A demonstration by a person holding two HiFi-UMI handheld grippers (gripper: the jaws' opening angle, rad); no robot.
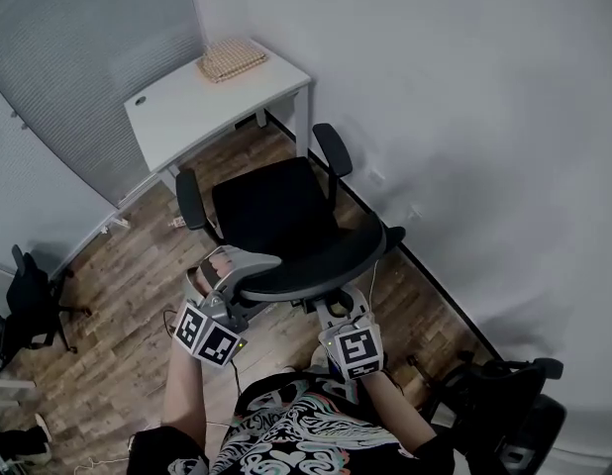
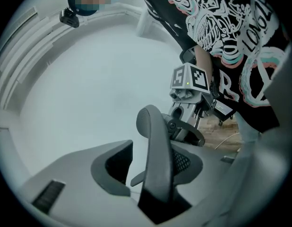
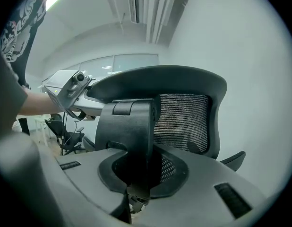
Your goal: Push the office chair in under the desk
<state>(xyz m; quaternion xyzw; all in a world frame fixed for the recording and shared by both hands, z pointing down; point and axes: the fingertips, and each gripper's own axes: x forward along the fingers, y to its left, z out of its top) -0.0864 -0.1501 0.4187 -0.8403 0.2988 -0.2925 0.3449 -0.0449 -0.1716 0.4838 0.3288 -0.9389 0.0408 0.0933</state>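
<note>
Head view shows the chair (image 1: 286, 221) right against our left gripper (image 1: 242, 265), spread, and our right gripper (image 1: 343, 303), pressed together, empty. The desk (image 1: 177, 117) stands well ahead. If we push unevenly, the chair could spin.

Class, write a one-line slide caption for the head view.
Person behind a black office chair, left tongs and right tongs at its backrest, facing a white desk with a basket.

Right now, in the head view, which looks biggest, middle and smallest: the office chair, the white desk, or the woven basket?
1. office chair, though it is nearer the camera.
2. white desk.
3. woven basket, clearly smallest.
</note>
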